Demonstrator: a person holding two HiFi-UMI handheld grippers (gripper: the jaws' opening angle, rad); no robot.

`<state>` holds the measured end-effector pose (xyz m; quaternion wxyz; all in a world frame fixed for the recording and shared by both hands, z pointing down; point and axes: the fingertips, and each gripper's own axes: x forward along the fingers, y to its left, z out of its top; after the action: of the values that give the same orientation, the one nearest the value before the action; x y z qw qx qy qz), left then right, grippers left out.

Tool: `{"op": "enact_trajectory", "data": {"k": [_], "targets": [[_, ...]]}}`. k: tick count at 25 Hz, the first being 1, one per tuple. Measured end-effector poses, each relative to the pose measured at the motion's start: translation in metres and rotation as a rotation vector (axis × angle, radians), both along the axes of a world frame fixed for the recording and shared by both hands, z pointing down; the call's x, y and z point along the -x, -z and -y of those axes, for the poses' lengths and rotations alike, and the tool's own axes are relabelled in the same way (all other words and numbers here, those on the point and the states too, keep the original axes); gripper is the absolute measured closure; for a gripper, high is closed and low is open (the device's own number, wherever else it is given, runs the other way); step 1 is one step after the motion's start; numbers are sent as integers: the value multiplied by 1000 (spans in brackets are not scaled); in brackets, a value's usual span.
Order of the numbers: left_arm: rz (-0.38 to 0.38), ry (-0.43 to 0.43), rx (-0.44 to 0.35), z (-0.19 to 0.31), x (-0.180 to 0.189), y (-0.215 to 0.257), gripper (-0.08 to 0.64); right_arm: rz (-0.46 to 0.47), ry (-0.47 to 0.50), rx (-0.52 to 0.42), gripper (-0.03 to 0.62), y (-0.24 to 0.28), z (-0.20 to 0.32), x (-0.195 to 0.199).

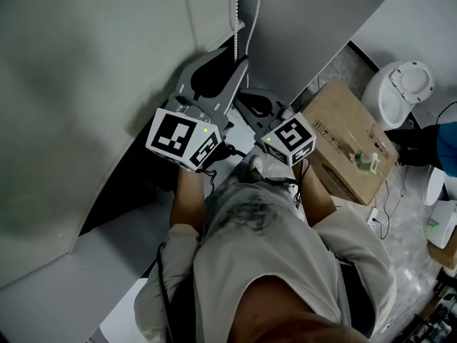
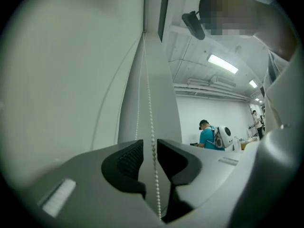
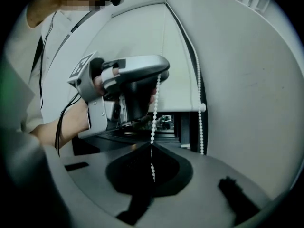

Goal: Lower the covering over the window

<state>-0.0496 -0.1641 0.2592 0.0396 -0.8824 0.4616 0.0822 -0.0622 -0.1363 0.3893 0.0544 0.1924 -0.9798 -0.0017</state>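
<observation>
The white bead chain (image 1: 236, 13) of a roller blind hangs in two strands by the window frame. In the left gripper view one strand (image 2: 152, 141) runs through the gap between my left gripper's (image 2: 150, 148) jaws, which stand apart without pressing on it. My left gripper (image 3: 159, 74) sits higher on the chain than the right one. My right gripper (image 3: 152, 147) is shut on the same strand (image 3: 154, 113), lower down. The other strand (image 3: 199, 94) hangs free to the right. The pale blind (image 3: 142, 37) ends at its bottom rail (image 3: 185, 107), with dark window below it.
A cardboard box (image 1: 350, 141) lies on the floor to the right, with a round white device (image 1: 400, 91) behind it. The window sill (image 1: 107, 241) runs along the lower left. A person in a teal shirt (image 2: 207, 136) stands far off in the room.
</observation>
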Motion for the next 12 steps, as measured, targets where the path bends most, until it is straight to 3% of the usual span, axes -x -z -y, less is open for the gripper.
{"op": "enact_trajectory", "data": {"k": [4,12], "targets": [[24,23,-25,-1,-2,9,538,4,4,-1,575,0,-4,0],[11,-9,54,-4,-6,-16,541,-55,5,33,575,-23,-10,-2]]}}
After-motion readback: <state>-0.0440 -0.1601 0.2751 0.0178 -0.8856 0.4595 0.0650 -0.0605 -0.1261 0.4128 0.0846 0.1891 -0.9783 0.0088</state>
